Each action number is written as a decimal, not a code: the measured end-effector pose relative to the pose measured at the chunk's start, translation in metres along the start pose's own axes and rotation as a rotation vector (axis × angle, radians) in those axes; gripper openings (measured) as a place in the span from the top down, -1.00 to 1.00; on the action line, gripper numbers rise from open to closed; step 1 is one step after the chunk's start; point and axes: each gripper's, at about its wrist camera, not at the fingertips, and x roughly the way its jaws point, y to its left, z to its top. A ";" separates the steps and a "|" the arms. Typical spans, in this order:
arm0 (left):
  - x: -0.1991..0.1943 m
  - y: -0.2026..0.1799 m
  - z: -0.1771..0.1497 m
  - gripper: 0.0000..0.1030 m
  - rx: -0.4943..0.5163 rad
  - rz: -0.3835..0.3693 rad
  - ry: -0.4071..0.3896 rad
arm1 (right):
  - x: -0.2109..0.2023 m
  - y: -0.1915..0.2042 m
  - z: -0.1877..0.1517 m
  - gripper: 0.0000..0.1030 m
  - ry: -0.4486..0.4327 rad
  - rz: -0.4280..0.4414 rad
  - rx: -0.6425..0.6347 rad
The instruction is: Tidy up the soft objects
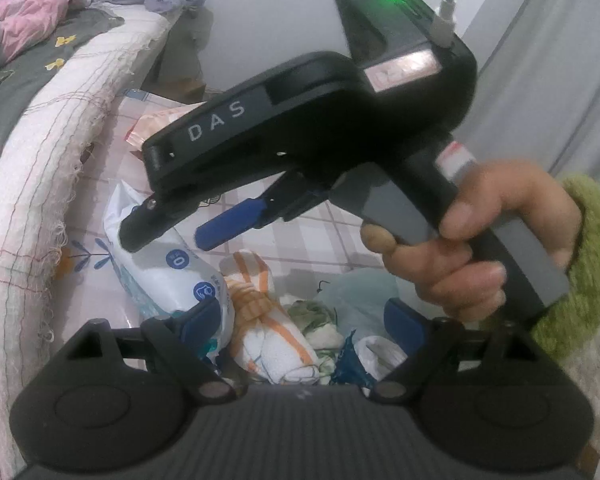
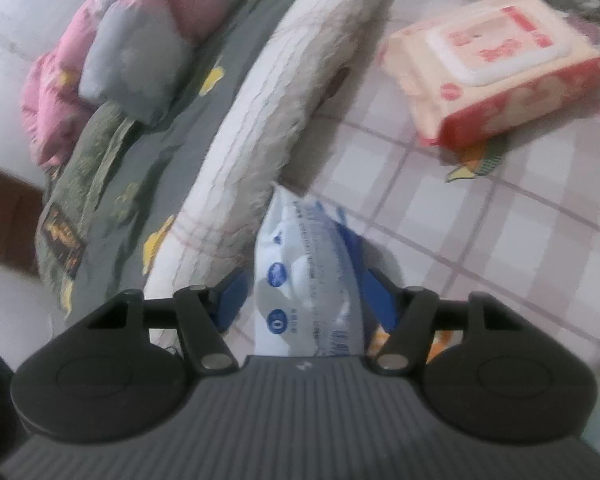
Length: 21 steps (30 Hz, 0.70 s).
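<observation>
A white and blue tissue pack (image 2: 308,272) lies beside the mattress edge, and my right gripper (image 2: 306,300) has its blue pads against both sides of it. In the left wrist view that right gripper (image 1: 168,240) points down onto the same tissue pack (image 1: 176,276), with a hand (image 1: 472,240) in a green sleeve holding it. My left gripper (image 1: 304,320) hovers open over a knotted white towel with orange stripes (image 1: 268,320), a green-patterned cloth (image 1: 320,320) and a pale plastic bag (image 1: 356,292), touching none of them.
A pink and red wet-wipes pack (image 2: 492,68) lies on the pink-checked sheet (image 2: 500,232). The quilted white mattress edge (image 2: 268,112) runs along the left, with a grey cover (image 2: 188,120) and crumpled pink and blue bedding (image 2: 140,40) on top. A grey curtain (image 1: 548,64) hangs at right.
</observation>
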 end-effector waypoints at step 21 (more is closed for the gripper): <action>-0.035 0.018 0.000 -0.73 -0.050 0.009 -0.026 | -0.007 -0.038 -0.008 0.14 -0.034 0.010 0.066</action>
